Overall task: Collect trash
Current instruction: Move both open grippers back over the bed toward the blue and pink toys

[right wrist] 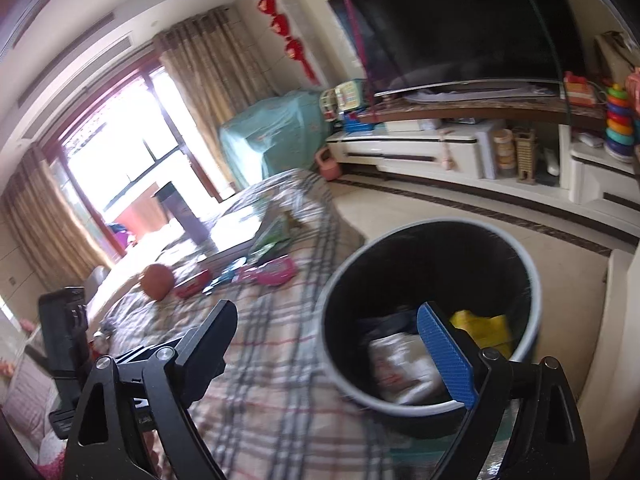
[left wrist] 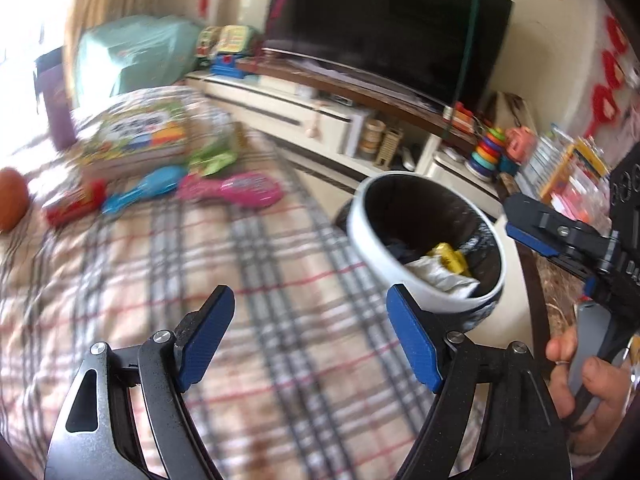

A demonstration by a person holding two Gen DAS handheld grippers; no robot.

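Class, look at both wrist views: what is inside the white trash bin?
Inside the trash bin lie a yellow wrapper, crumpled white paper and something dark. Whatever sits beneath them, and the bin's bottom, is covered.

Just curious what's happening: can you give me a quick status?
Left claw open, empty. Right claw open, empty. Trash bin beside plaid bed, already holding wrappers. Nothing blocking.
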